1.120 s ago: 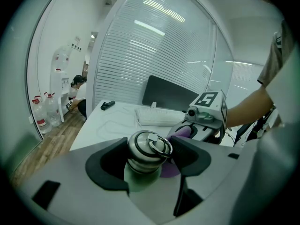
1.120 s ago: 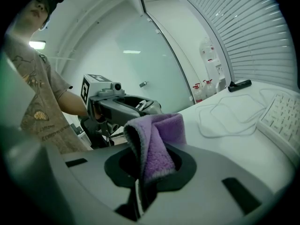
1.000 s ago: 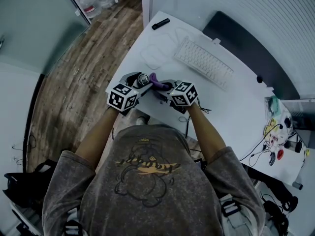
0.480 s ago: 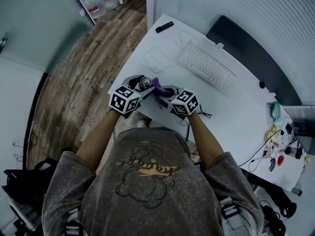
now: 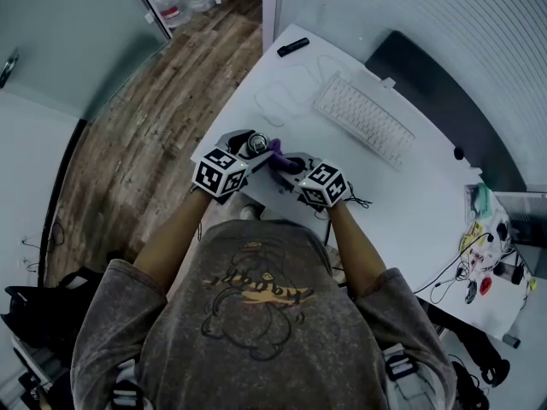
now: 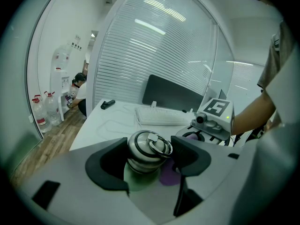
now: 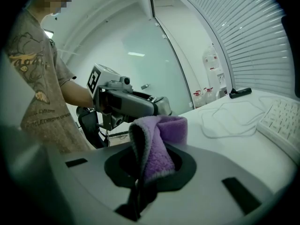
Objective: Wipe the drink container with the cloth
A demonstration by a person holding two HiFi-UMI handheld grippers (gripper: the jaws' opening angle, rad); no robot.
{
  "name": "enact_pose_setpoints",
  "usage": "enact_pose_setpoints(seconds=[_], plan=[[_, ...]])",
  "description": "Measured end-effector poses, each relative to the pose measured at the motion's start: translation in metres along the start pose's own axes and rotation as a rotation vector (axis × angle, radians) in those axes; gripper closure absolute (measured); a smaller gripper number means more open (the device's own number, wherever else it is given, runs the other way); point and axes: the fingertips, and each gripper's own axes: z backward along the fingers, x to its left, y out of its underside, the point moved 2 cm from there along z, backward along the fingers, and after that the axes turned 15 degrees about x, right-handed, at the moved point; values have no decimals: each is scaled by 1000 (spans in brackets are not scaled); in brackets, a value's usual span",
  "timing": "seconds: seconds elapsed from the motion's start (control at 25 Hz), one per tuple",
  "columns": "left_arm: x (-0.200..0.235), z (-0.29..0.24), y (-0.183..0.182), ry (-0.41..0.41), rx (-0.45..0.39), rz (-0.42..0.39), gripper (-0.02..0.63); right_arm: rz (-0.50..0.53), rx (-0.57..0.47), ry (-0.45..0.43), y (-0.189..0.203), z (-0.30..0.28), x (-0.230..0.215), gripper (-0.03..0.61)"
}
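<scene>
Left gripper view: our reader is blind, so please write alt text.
A steel bottle sits gripped between the left gripper's dark fingers, with purple cloth beside it. Behind are the right gripper, a keyboard and a white desk.

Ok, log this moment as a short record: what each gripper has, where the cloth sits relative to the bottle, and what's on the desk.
left gripper: closed on the steel drink container
right gripper: closed on the purple cloth
cloth vs container: cloth right beside the container; contact unclear
desk: white, with keyboard and looped cable
</scene>
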Motion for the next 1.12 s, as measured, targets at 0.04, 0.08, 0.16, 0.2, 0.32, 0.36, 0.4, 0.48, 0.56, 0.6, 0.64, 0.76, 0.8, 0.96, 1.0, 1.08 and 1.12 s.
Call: enact_pose_setpoints(seconds=[0.04, 0.08, 0.16, 0.2, 0.32, 0.36, 0.4, 0.48, 0.56, 0.6, 0.64, 0.76, 0.8, 0.96, 1.0, 1.08, 1.12], plan=[[0, 0, 0, 1, 0, 0, 321, 3, 0, 2, 0, 0, 1, 529], [0, 0, 0, 1, -1, 1, 321, 3, -2, 4, 0, 0, 2, 529], [0, -1, 0, 2, 0, 0, 321, -5, -10, -2, 0, -1, 4, 529], [0, -1, 0, 2, 0, -1, 321, -12, -16, -6, -1, -1, 5, 529], [0, -1, 0, 1, 0, -2, 321, -27, -28, -10, -1, -1, 6, 529], [0, 0, 0, 1, -1, -1, 321, -28, -29, -11, 0, -1, 7, 529], [0, 0, 0, 1, -2, 0, 321, -25, -25, -13, 1, -2, 8, 529], [0, 0, 0, 0, -5, 3, 321, 3, -1, -17, 2, -5, 16, 529], [0, 0, 0, -1, -7, 5, 321, 26, 11, -7, 3, -9, 22, 529], [0, 0, 0, -1, -7, 6, 321, 23, 4, 1, 2, -10, 24, 529], [-1, -1, -1, -1, -8, 7, 321, 15, -7, 8, 1, -11, 24, 529], [-1, -1, -1, -2, -8, 7, 321, 8, -34, 18, 0, -15, 27, 529], [0, -2, 0, -2, -8, 7, 321, 9, -37, 17, 0, -17, 29, 529], [0, -1, 0, -3, -8, 9, 321, 0, -44, 22, -3, -24, 35, 529], [0, -1, 0, -3, -8, 9, 321, -3, -52, 25, -4, -26, 35, 529], [0, -1, 0, -2, -7, 10, 321, -3, -64, 31, -5, -30, 34, 529], [1, -1, 0, -2, -6, 10, 321, -3, -65, 32, -6, -31, 34, 529]])
